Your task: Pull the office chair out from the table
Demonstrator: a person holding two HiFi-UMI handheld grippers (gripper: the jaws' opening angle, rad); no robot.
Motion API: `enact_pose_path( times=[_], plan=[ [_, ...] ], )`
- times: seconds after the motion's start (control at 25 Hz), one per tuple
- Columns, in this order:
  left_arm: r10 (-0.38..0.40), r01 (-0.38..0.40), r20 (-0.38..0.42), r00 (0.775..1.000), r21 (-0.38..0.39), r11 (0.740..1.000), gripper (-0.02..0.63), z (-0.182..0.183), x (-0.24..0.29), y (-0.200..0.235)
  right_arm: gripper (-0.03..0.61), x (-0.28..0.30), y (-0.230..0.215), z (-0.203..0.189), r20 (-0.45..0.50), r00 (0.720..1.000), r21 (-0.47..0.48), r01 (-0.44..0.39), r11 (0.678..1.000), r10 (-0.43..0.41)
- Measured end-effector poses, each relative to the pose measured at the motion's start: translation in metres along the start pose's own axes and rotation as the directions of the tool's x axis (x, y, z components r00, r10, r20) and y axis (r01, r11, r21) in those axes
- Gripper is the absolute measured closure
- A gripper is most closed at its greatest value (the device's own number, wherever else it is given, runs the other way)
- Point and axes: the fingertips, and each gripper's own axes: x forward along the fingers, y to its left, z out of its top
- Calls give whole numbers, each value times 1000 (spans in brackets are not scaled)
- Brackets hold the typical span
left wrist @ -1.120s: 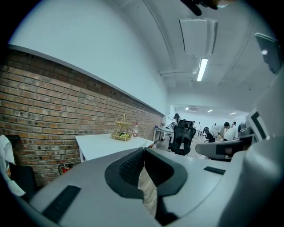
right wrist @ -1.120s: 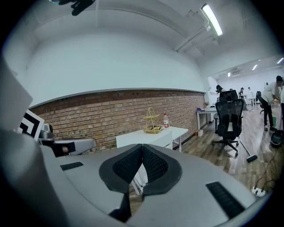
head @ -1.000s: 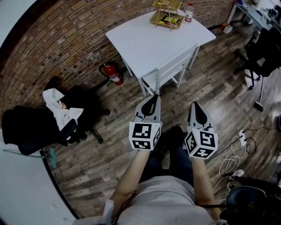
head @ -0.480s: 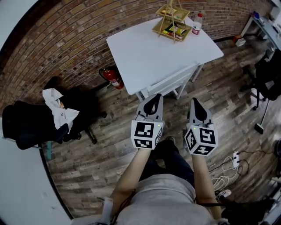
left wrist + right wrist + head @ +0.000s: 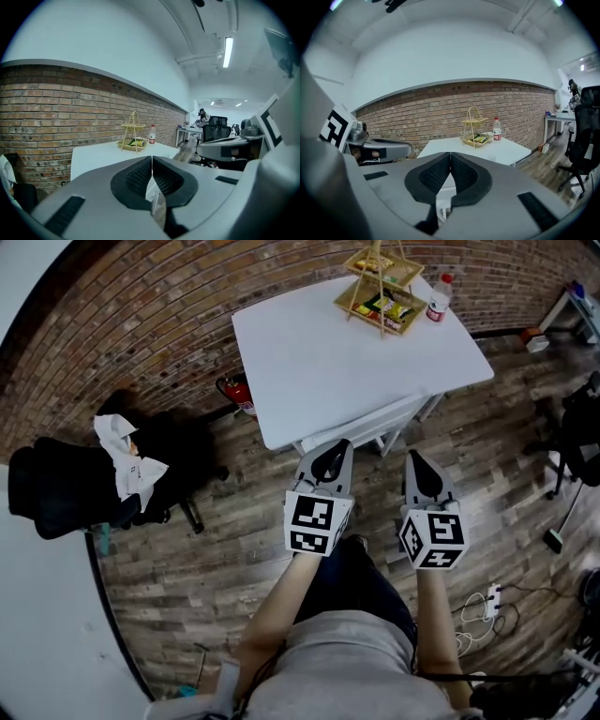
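Off the desk's left edge, well apart from it and close to the brick wall (image 5: 141, 324), stands a black office chair (image 5: 70, 493); dark clothing hangs over it and a white cloth (image 5: 127, 460) lies on top; its base points toward the desk. Near the desk's far left corner a red fire extinguisher (image 5: 236, 395) stands on the wooden floor against the wall. Next comes the white desk (image 5: 319, 362), its near edge just ahead of both claws; a tiered wire basket (image 5: 380, 292) holding packets sits by the far right corner, and a bottle (image 5: 437, 298) with a red cap stands just beside it, nearer that corner. Short of the near edge the left claw (image 5: 335, 450) is held level, its jaws pressed together with nothing between them (image 5: 152, 161); the right claw (image 5: 414, 463) hangs beside it, jaws likewise closed and empty (image 5: 450, 159); both point at the desk without touching it. Past the desk's right edge a second black chair (image 5: 581, 432) stands well apart; white cables (image 5: 487, 601) lie on the floor nearer the person.
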Motion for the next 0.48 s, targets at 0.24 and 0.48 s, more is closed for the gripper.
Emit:
enact_pose_path(
  times=[0.24,0.48],
  plan=[
    [14,-14,-79,997,5,1000,598,-14,24,16,563,34,-9,-2,-24,999,6,-43,999,43],
    [-19,17,-161,987,-13,1000,598,-26,61,30,563,75,-27,3,-58,996,-20,-71,997,70]
  ],
)
